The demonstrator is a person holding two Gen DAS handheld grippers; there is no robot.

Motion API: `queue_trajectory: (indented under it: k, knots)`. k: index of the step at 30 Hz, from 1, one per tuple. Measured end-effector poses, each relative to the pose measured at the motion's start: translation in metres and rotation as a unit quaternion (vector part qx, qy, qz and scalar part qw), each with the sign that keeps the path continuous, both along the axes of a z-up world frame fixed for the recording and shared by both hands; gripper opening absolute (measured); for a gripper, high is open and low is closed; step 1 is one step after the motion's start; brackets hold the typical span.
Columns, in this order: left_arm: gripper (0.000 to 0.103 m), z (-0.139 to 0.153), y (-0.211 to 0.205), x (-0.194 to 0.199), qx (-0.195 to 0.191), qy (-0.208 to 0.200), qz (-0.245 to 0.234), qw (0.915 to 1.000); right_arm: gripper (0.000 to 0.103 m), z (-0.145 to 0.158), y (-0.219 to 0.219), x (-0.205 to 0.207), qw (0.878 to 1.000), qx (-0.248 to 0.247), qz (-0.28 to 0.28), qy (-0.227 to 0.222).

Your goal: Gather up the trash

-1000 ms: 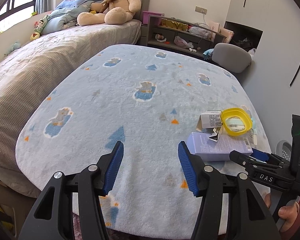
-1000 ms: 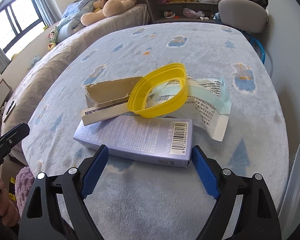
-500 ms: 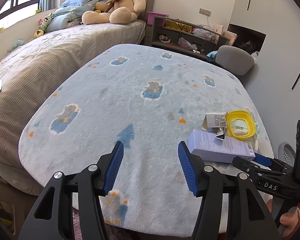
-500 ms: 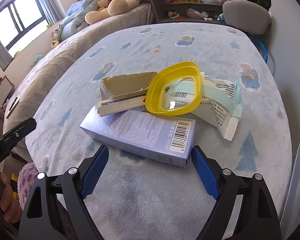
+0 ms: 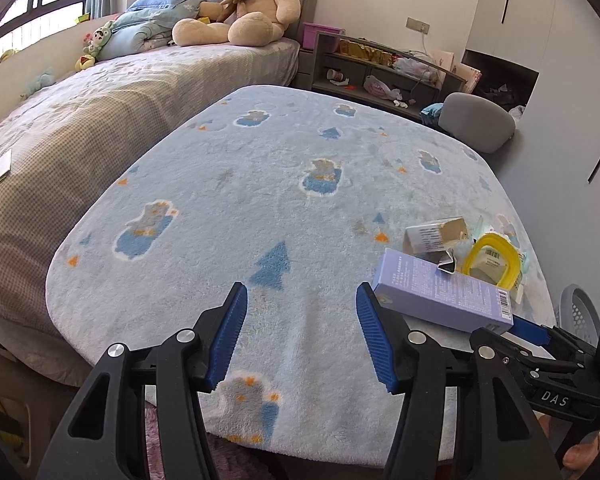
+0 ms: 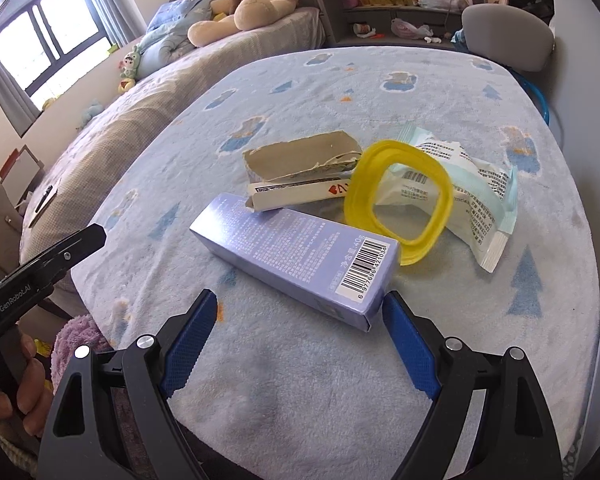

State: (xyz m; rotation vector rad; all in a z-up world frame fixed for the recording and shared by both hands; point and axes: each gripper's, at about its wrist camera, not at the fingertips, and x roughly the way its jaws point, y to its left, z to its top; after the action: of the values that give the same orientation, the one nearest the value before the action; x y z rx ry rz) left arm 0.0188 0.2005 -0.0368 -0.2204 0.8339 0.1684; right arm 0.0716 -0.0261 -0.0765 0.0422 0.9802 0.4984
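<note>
Both claws, left [image 5: 302, 336] and right [image 6: 300, 340], stay spread apart, the right now nearer the purple box [image 6: 296, 256].

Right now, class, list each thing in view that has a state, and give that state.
Left gripper: open, empty.
Right gripper: open, empty.
Purple box: closed, lying flat.
Cardboard box: torn open.
Yellow ring: tilted, leaning on the wrapper.
Wrapper: lying flat, crumpled.

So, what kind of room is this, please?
Most likely a child's bedroom: a bed with a big teddy bear on it, and a fleece blanket printed with bears.
</note>
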Motion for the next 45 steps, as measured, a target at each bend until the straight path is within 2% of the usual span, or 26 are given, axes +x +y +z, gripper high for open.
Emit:
queue_trajectory:
  k: [15,23,32,45]
  knots:
    - [0.055,0.001,0.001,-0.003,-0.001,-0.002,-0.002,1.0,0.083,0.002,0.005,-0.02,1.0,0.014,0.011,0.005]
    - [0.055,0.001,-0.001,-0.003,0.001,-0.002,-0.004,1.0,0.083,-0.001,-0.01,-0.002,1.0,0.011,-0.007,0.003]
    - [0.055,0.001,-0.002,-0.005,0.004,-0.001,0.001,1.0,0.083,-0.01,0.002,0.016,1.0,-0.001,0.016,0.012]
    - [0.055,0.0,0.012,-0.012,0.009,0.002,0.015,0.9998,0.083,-0.007,0.022,-0.019,0.998,0.023,0.052,0.02]
